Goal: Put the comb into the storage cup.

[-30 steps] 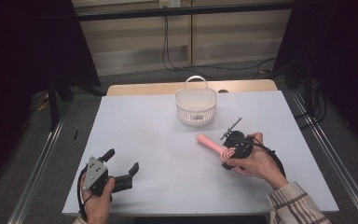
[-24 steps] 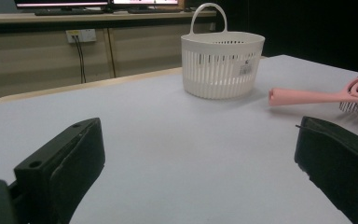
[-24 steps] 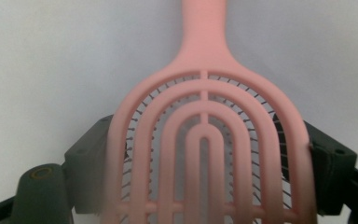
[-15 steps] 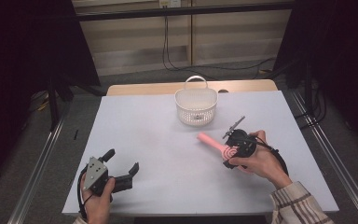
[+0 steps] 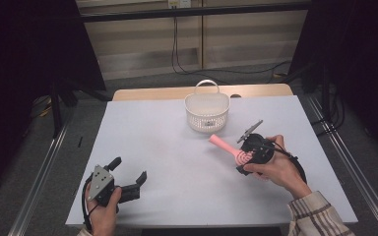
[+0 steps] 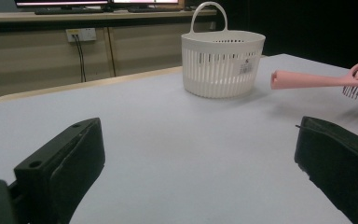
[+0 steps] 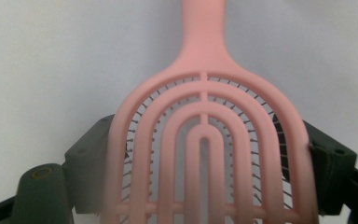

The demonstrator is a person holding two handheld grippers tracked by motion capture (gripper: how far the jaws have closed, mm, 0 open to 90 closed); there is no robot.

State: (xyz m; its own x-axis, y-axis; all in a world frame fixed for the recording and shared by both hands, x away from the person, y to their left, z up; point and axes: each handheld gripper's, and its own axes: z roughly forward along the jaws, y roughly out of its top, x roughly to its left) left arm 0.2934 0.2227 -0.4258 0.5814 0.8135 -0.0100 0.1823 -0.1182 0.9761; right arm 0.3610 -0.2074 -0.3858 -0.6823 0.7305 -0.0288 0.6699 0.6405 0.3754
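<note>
Pink hairbrush [image 5: 232, 150] in right gripper [image 5: 250, 156], handle towards basket [image 5: 207, 112], seemingly level.

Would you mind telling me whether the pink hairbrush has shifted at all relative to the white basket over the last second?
No, hardly: the pink hairbrush, clamped in the right gripper, stays just below and right of the white basket, handle tip pointing toward it.

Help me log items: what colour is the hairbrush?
Pink; the hairbrush, clamped in the right gripper, shows best in the right gripper view.
</note>
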